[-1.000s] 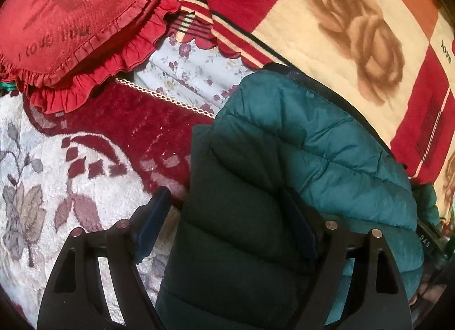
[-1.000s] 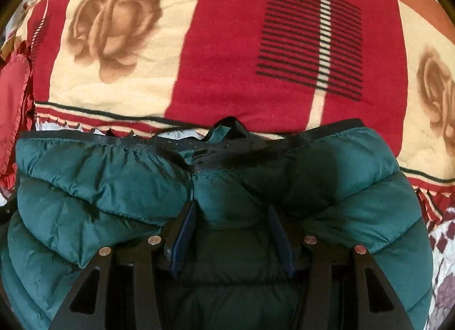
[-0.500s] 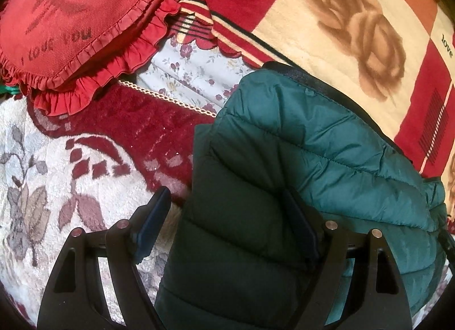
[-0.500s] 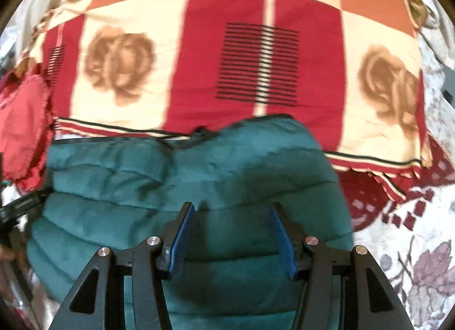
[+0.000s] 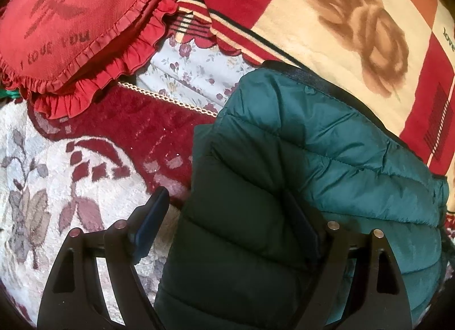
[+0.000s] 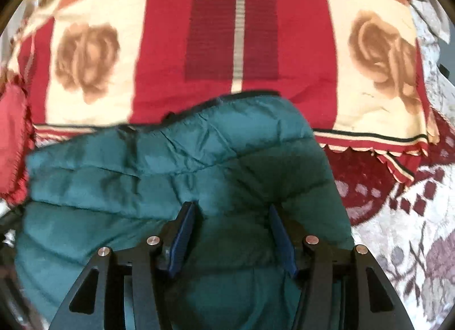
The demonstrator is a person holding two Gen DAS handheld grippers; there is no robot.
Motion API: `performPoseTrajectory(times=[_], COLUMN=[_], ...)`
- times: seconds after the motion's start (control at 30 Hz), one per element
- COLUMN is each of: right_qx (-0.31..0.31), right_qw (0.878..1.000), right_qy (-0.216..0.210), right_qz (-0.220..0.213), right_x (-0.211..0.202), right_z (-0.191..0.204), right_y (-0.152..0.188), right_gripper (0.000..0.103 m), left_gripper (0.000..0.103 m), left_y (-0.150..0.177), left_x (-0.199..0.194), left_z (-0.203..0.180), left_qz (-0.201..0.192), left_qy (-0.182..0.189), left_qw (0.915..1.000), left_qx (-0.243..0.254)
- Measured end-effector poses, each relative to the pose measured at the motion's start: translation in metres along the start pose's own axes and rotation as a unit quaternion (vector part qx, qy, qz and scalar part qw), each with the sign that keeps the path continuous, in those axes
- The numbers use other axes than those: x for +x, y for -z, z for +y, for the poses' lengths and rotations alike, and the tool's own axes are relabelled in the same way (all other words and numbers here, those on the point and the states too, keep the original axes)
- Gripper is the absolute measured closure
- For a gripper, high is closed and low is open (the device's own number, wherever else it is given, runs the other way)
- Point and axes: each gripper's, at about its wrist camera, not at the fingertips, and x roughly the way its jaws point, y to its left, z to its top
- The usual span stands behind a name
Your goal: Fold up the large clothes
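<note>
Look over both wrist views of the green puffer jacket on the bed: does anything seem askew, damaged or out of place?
Nothing looks damaged or spilled. The green puffer jacket lies folded but uneven: its dark-trimmed top edge slants, and it overlaps the rose blanket. Both the left gripper and right gripper are open above it.

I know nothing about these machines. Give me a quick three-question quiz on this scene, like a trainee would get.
1. True or false: the green puffer jacket lies partly on the rose-patterned blanket.
2. Which words are on the red frilled cushion? A) I love you B) Sweet home C) Good night
3. Fill in: the jacket bulges between the fingers of the right gripper and the ____ gripper.

Key: 1 true; 2 A; 3 left.
</note>
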Motion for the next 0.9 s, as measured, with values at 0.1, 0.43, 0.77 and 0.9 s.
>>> performPoseTrajectory(times=[0.1,0.43,0.77,0.9], right_qx=[0.008,0.020,0.036,0.059], right_qw=[1.000,0.999,0.999,0.996], right_qy=[-0.022,-0.013,-0.033,-0.072], right_qz=[-0.010,0.021,0.002,-0.006], right_x=[-0.030,-0.028,-0.071,-0.100], right_z=[0.000,-0.015,-0.025,-0.029], right_y=[0.007,0.043,0.042,0.053], right_gripper=[0.051,0.041,0.031,0.019], left_gripper=[0.019,0.019,0.020,0.020], left_y=[0.000,0.004,0.025,0.046], left_x=[0.000,-0.003,-0.049,-0.071], left_z=[0.002,0.001,0.018,0.032], left_qz=[0.002,0.001,0.004,0.014], left_qy=[0.002,-0.001,0.023,0.051], left_qw=[1.0000,0.9999,0.9997,0.9986], left_qx=[-0.004,-0.012,0.005,-0.004])
